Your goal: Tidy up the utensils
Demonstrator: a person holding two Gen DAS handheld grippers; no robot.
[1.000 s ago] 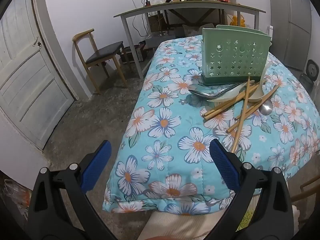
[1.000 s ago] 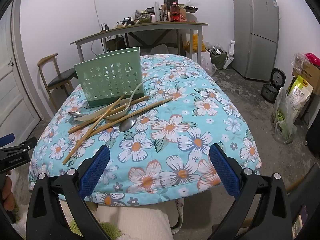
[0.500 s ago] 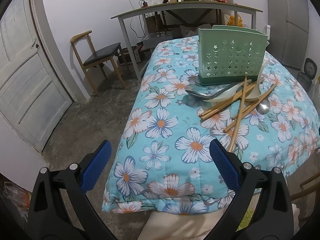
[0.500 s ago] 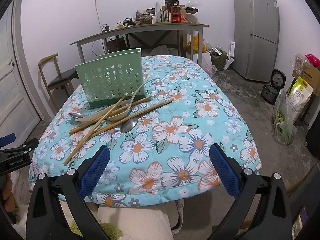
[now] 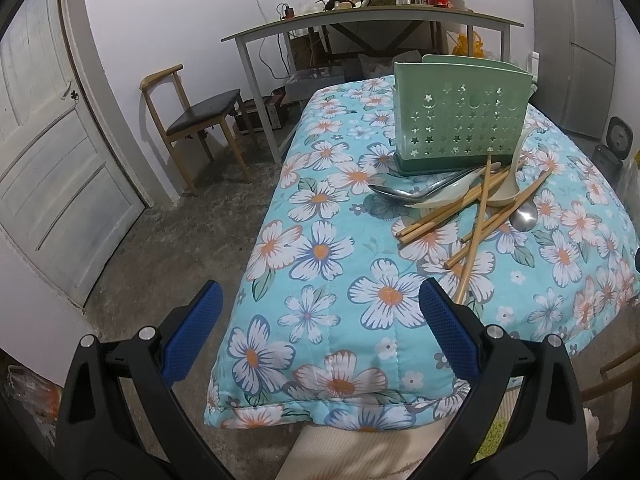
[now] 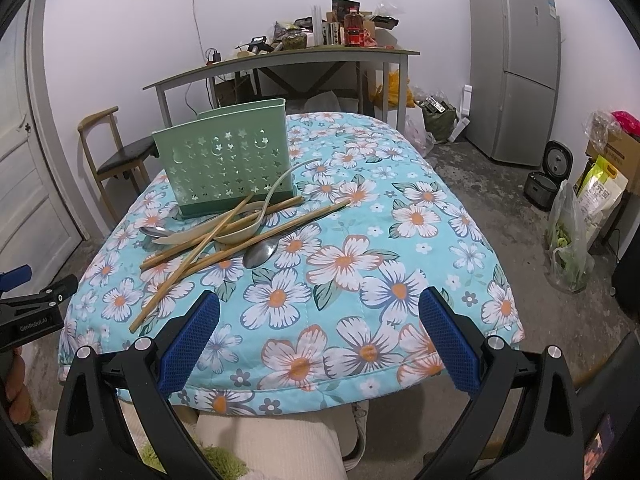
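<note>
A green perforated utensil holder (image 5: 460, 120) (image 6: 226, 164) stands upright on the flowered table. In front of it lies a crossed heap of wooden chopsticks (image 5: 476, 216) (image 6: 208, 240), two metal spoons (image 5: 404, 194) (image 6: 262, 253) and pale ladles (image 6: 240, 232). My left gripper (image 5: 318, 322) hovers open at the table's near left corner, short of the pile. Over the near edge my right gripper (image 6: 318, 326) also stands open, holding nothing. The left gripper's body (image 6: 32, 312) shows at the right wrist view's left edge.
The table wears a blue floral cover (image 5: 320, 248) (image 6: 400, 248). A wooden chair (image 5: 192, 120) and a white door (image 5: 52, 140) stand to the left, a cluttered grey desk (image 6: 280, 60) behind, a fridge (image 6: 516, 60) and bags (image 6: 568, 248) on the right.
Both grippers have crept slightly closer to the table; the holder and pile look a little nearer. Neither gripper's jaws have moved and the utensils lie as before.
</note>
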